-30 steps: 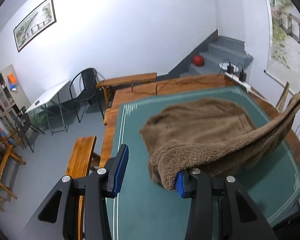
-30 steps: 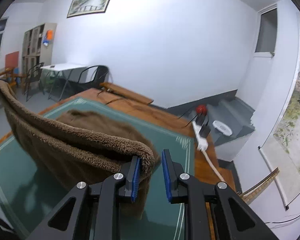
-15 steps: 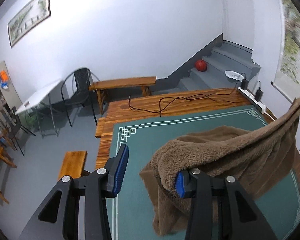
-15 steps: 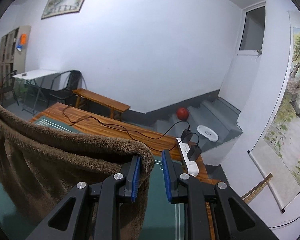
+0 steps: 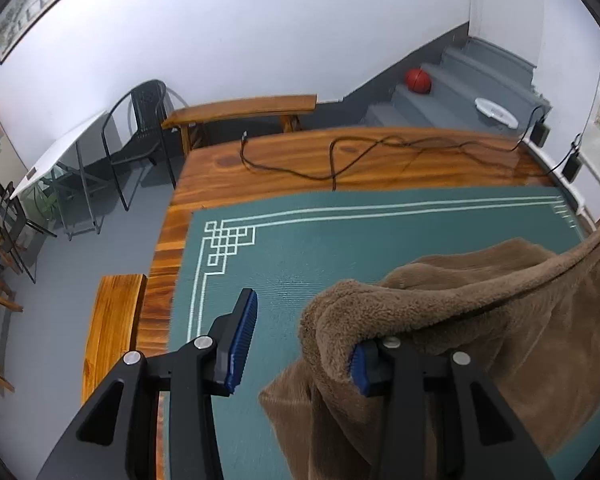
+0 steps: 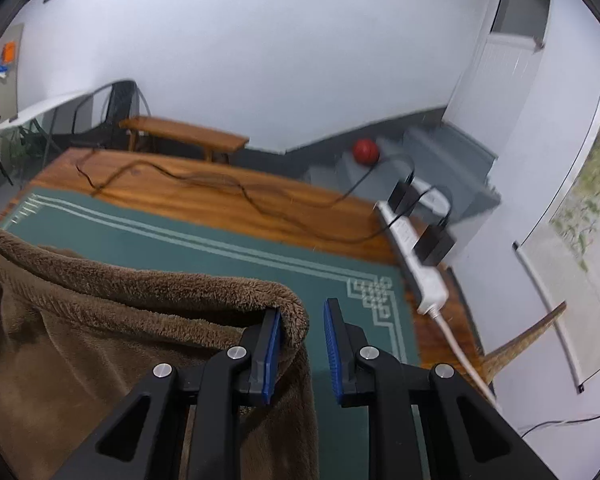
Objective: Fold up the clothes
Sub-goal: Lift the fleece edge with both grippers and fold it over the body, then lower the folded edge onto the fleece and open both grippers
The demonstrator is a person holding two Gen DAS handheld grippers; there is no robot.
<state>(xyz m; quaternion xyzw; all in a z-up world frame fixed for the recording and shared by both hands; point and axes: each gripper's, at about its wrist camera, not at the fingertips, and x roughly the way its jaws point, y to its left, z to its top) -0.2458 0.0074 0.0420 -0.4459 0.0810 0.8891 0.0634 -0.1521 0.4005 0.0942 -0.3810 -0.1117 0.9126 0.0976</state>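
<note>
Above a green mat (image 5: 340, 248) on a wooden table (image 5: 380, 164), the left gripper (image 5: 300, 344) and right gripper (image 6: 302, 346) are raised level with each other, a brown fleece garment (image 5: 480, 320) slung between them. Both sets of jaws stand apart, the fabric draped over one finger of each rather than clamped.

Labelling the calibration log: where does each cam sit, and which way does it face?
Left wrist: on the left gripper, looking forward and down over the green mat toward the far wall; both open fingers show, brown garment draped over the right-hand one.
Right wrist: on the right gripper, same heading; both open fingers show, garment draped over the left-hand one.
Shared: garment, mat, black cable, red ball, wooden bench.
</note>
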